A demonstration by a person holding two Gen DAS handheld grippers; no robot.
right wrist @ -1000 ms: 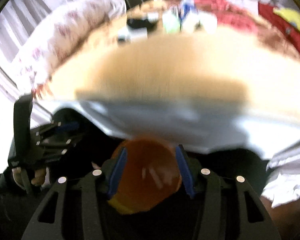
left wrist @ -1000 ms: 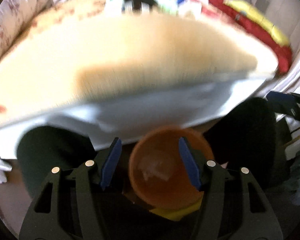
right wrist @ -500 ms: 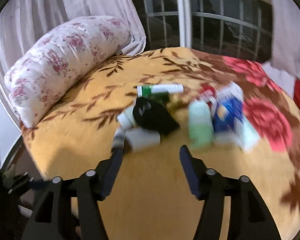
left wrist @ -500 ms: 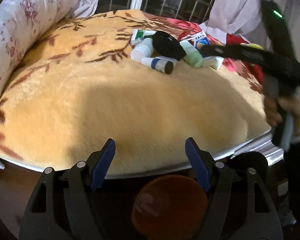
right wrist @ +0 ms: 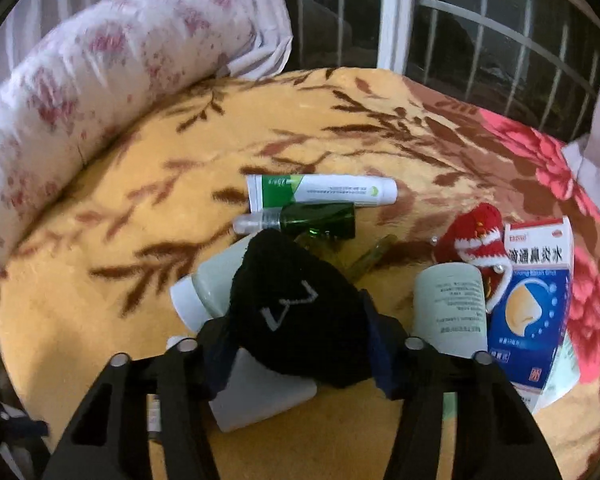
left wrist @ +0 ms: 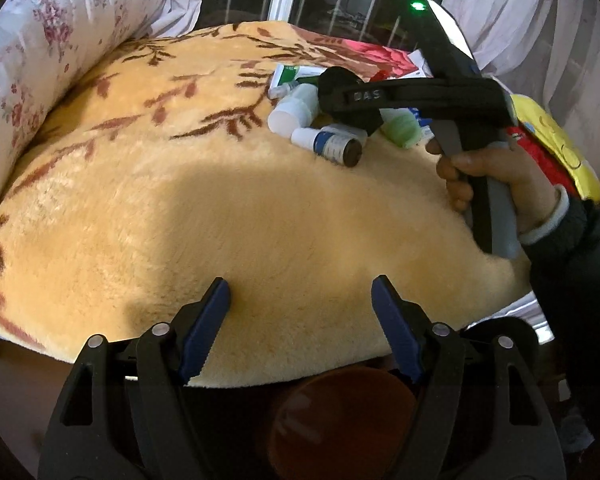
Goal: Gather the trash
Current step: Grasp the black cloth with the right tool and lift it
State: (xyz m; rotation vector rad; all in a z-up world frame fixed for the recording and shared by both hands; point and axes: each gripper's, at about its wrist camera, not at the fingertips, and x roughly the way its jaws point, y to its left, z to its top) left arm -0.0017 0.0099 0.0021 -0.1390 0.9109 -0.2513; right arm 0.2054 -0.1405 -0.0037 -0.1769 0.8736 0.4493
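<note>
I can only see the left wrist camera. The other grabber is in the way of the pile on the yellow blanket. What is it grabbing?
Observer: A black sock. The right gripper has just been closing, and the sock sits between its pads, touching both.
Operator: Is anything written on it?
Observer: No words that I can see, only a white angular mark on the side facing the camera.
Operator: What's hiding behind it?
Observer: A dark green bottle with a clear cap, lying on its side beside the green and white tube.
</note>
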